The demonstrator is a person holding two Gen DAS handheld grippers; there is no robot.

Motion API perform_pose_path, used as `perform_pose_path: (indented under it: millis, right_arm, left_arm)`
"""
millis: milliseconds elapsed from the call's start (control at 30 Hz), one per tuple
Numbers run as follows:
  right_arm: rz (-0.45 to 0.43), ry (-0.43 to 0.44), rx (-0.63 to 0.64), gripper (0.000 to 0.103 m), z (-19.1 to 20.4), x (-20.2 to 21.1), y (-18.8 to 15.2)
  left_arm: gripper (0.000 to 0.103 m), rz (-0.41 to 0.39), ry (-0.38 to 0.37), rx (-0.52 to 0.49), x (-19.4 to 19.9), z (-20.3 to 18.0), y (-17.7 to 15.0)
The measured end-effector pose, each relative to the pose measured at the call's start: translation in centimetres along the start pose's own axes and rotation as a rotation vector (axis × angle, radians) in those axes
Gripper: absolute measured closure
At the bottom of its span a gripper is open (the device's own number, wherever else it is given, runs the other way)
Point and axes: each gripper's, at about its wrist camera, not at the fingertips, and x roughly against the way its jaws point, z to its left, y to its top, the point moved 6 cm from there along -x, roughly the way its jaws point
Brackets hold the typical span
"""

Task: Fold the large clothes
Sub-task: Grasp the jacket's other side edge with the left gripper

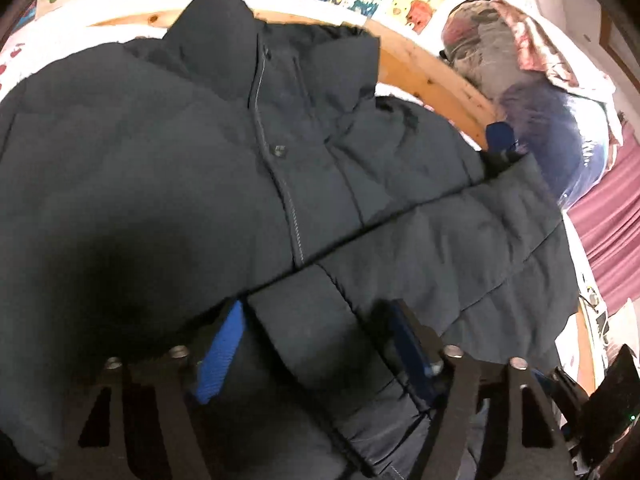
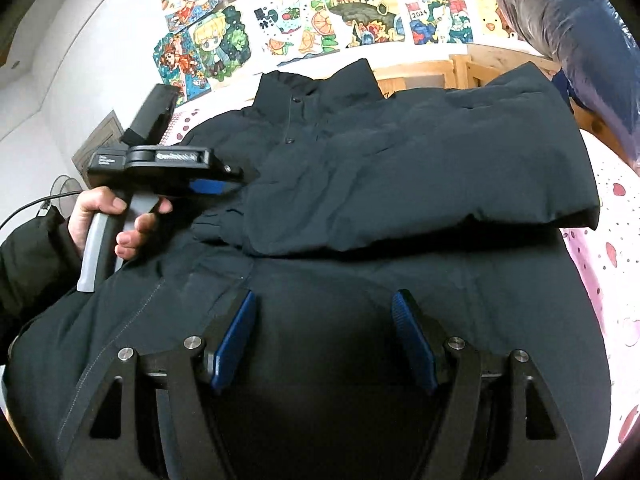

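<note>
Our right claw [image 2: 324,340] hung spread and empty over the jacket [image 2: 360,280] on the bed [image 2: 616,288]. Beyond it, left claw [image 2: 224,184] pinched the sleeve [image 2: 420,184] folded across the jacket's chest. Next, probably release, then fold the other sleeve.

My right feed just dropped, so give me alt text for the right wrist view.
A dark puffer jacket lies flat on a heart-print bedsheet, one sleeve folded across its front. The right claw hovers open above the lower body, holding nothing. At left, a hand holds the left claw at the sleeve's cuff.
</note>
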Motion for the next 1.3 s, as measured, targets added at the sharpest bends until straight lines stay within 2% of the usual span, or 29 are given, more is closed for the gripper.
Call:
perform_pose_path:
  millis: [33,100,133,167,267,433,633,833,900,1033,1167,1233,1300]
  right_arm:
    - [-0.003,-0.003,0.000,0.038,0.0,0.0,0.0]
    - [-0.007,-0.006,-0.002,0.038,-0.1,0.1,0.1]
    - [-0.010,-0.008,-0.008,0.038,-0.2,0.1,0.1]
    - [-0.012,-0.009,-0.013,0.038,-0.3,0.4,0.0]
    - [-0.017,-0.016,-0.025,0.038,-0.4,0.6,0.0]
    - [-0.025,-0.034,-0.035,0.038,-0.6,1.0,-0.3]
    - [-0.057,-0.054,-0.047,0.038,-1.0,1.9,0.1]
    - [-0.129,-0.106,-0.041,0.038,-2.8,3.6,2.9]
    - [-0.147,-0.121,-0.049,0.034,-3.6,4.0,4.2]
    - [-0.182,-0.141,-0.048,0.032,-4.3,3.4,7.2]
    - [-0.161,-0.144,0.000,0.032,-3.3,0.9,9.8]
    - [-0.130,-0.146,0.040,0.032,-2.4,-1.2,10.9]
    - [-0.060,-0.168,0.084,0.032,-1.8,-4.6,11.4]
  left_arm:
    - [0.050,-0.001,0.007,0.006,0.0,0.2,0.0]
    - [0.060,-0.007,0.006,0.019,0.1,0.6,-0.1]
    - [0.076,-0.012,0.018,0.017,0.2,0.7,-0.2]
    - [0.084,-0.017,0.032,0.011,0.4,0.7,-0.3]
    - [0.093,-0.043,0.027,-0.022,1.0,0.0,-0.3]
    - [0.098,-0.100,-0.005,-0.091,3.0,-1.6,-0.2]
    - [0.099,-0.151,0.008,-0.087,4.7,-1.8,0.1]
    - [0.100,-0.289,0.099,-0.010,9.9,-0.2,1.2]
    - [0.100,-0.332,0.120,0.026,12.2,0.9,1.4]
    - [0.100,-0.393,0.213,0.013,16.5,2.6,1.5]
    - [0.100,-0.378,0.306,0.020,18.7,4.4,0.6]
    - [0.100,-0.362,0.365,0.020,18.9,5.7,-0.1]
    - [0.100,-0.337,0.411,0.028,18.3,7.0,-0.6]
